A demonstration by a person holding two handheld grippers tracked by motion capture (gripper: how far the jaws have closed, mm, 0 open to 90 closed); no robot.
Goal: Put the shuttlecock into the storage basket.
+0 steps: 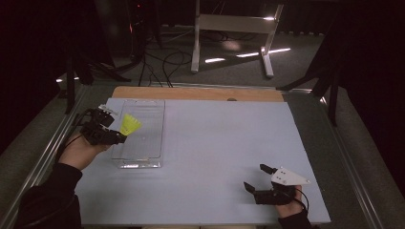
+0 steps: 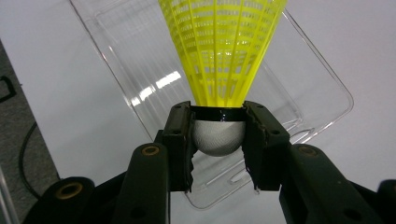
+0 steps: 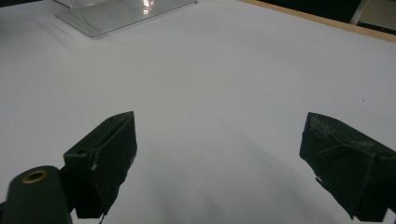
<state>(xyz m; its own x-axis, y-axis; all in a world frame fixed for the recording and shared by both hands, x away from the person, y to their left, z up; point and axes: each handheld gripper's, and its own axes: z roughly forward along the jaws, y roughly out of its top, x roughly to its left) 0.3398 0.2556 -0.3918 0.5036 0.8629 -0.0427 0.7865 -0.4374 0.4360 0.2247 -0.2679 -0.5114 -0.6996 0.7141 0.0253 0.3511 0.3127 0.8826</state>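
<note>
A yellow shuttlecock (image 2: 223, 51) with a white cork base is clamped by that base between the pads of my left gripper (image 2: 218, 140). In the high view the left gripper (image 1: 119, 133) holds the shuttlecock (image 1: 130, 124) over the left side of a clear plastic tray (image 1: 150, 143), its skirt pointing toward the tray (image 2: 322, 93). My right gripper (image 1: 255, 179) rests at the table's front right, jaws wide apart with nothing between them. In the right gripper view its two black fingers (image 3: 105, 158) frame bare white tabletop.
The white table top (image 1: 219, 143) has a wooden strip (image 1: 200, 93) along its far edge. Metal rails run along both sides. Beyond the table, a white stand (image 1: 234, 33) and cables lie on the dark floor. The tray's corner (image 3: 112, 16) lies far ahead of the right gripper.
</note>
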